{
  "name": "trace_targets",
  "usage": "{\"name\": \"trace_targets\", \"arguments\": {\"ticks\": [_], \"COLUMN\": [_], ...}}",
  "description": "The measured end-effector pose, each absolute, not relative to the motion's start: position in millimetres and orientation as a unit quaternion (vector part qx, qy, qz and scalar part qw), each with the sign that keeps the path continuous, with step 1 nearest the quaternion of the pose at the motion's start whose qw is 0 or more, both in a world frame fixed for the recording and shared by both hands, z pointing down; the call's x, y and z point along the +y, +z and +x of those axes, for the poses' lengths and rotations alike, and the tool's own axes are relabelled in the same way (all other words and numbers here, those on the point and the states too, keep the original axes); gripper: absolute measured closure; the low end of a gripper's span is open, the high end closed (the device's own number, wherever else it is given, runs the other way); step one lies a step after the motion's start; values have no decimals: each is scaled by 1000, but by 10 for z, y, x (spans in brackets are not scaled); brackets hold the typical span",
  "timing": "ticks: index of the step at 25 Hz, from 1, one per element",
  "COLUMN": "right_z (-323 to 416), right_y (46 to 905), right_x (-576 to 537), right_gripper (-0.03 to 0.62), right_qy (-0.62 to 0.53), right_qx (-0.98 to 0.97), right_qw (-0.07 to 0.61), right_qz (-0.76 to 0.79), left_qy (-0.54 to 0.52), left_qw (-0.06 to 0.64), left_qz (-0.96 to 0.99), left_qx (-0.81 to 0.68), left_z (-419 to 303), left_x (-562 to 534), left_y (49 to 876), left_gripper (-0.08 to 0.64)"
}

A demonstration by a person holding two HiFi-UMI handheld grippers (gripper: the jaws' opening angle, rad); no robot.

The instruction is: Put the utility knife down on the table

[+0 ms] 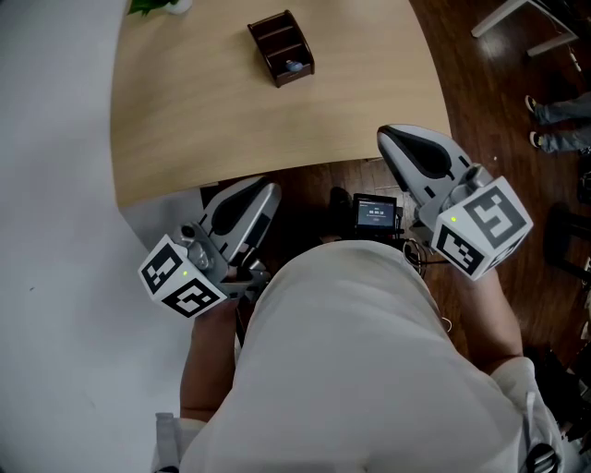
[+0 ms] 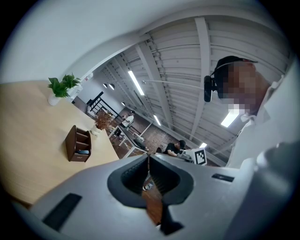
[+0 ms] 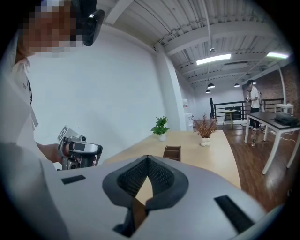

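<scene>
No utility knife shows plainly in any view. A dark brown organiser box (image 1: 281, 48) stands on the light wooden table (image 1: 212, 111), and a small grey-blue object (image 1: 294, 65) lies in its near compartment; what it is I cannot tell. My left gripper (image 1: 270, 191) hangs below the table's near edge, its jaws shut on nothing (image 2: 149, 157). My right gripper (image 1: 386, 139) is at the table's near right corner, also shut and empty (image 3: 147, 158). The box (image 2: 78, 144) is well ahead of both, and shows too in the right gripper view (image 3: 172, 152).
A potted green plant (image 1: 152, 6) stands at the table's far left beside the white wall. A dried plant in a pot (image 3: 205, 126) stands on the table's far end. A small black device with a screen (image 1: 375, 212) sits between the grippers. Other tables (image 3: 276, 122) and people (image 2: 176, 147) are farther off.
</scene>
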State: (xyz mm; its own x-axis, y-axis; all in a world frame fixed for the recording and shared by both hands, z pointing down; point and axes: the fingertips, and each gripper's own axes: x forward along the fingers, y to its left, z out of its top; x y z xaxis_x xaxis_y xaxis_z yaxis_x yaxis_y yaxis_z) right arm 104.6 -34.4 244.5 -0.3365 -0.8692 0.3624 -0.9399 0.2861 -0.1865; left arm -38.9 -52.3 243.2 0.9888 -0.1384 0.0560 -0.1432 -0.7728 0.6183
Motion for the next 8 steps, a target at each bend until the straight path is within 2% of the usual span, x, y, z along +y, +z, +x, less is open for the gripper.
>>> {"name": "trace_targets", "arguments": {"ticks": [8], "right_z": [1071], "right_y": [2444], "right_x": [-411], "right_gripper": [591], "right_qy": [184], "right_qx": [-796], "right_qw": [100], "right_qz": [568], "left_qy": [6], "left_qw": [330], "left_qz": [941], "left_qx": [-74], "left_z": [-365], "left_x": [-570], "left_y": [2436], "left_gripper": [555]}}
